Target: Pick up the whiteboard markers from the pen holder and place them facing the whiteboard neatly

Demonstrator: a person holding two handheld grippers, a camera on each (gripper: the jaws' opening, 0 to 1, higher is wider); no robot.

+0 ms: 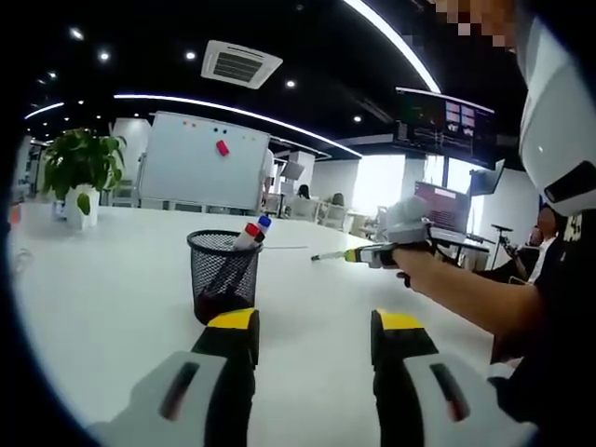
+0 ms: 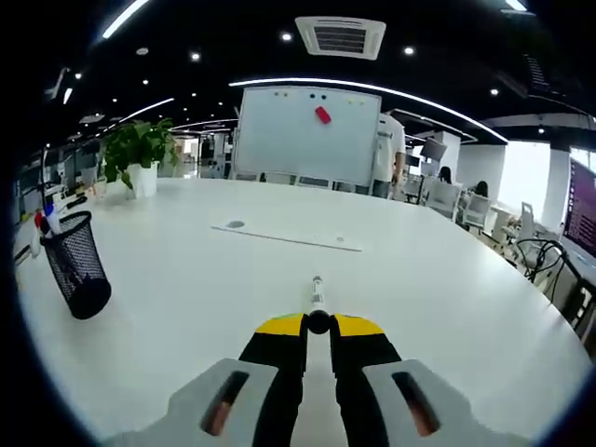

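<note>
A: Nearest me, my right gripper (image 2: 318,323) is clenched on a marker (image 2: 317,296) that points out over the white tabletop (image 2: 391,279). My left gripper (image 1: 315,335) is released, jaws apart, holding nothing.

B: And the pen holder?

A: The black mesh pen holder (image 1: 223,276) stands just beyond the left gripper, a red-capped and a blue-capped marker (image 1: 253,230) leaning inside. Farthest off stands the whiteboard (image 2: 307,135)
</note>
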